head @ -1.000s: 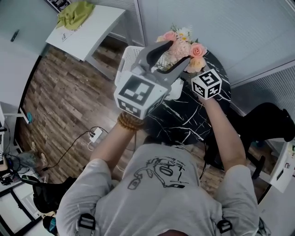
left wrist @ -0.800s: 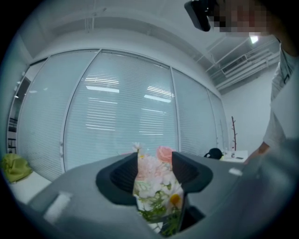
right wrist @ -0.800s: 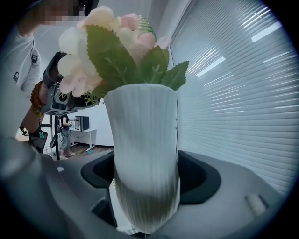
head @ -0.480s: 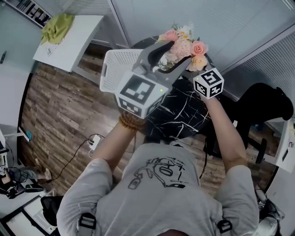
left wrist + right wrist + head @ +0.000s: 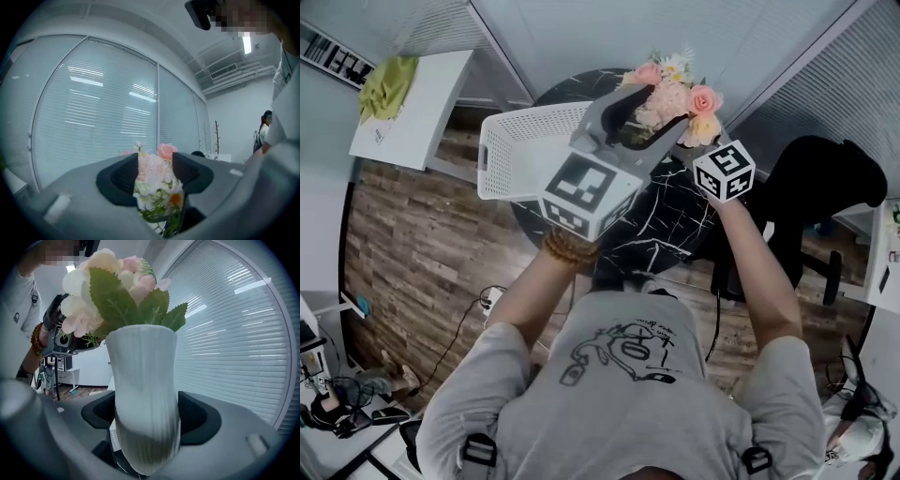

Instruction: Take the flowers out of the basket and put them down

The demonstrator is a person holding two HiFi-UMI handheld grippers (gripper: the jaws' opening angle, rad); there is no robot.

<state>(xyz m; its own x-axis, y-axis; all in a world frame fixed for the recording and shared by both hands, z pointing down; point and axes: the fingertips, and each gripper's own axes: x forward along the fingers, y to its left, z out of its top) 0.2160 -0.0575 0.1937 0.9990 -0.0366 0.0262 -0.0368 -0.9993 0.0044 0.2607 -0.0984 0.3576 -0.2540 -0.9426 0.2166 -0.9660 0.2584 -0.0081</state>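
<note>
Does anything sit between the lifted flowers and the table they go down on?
Nothing visible. The flowers, in their white vase, hang over the black table, left gripper shut on the blooms, right gripper on the vase. The white basket lies to the left; the marble below shows bare, though the left gripper hides part.

We hold both arms stretched forward, side by side. Our left forearm [image 5: 528, 292], with a bead bracelet [image 5: 567, 248] at the wrist, carries the left hand-held gripper [image 5: 649, 111], whose jaws press on the flowers [image 5: 673, 86] from both sides. Our right forearm [image 5: 759, 272] runs up to the right hand-held gripper [image 5: 146, 416], its jaws set wide and clamped on the white vase [image 5: 143, 376]. The two hand-held grippers sit near each other.
</note>
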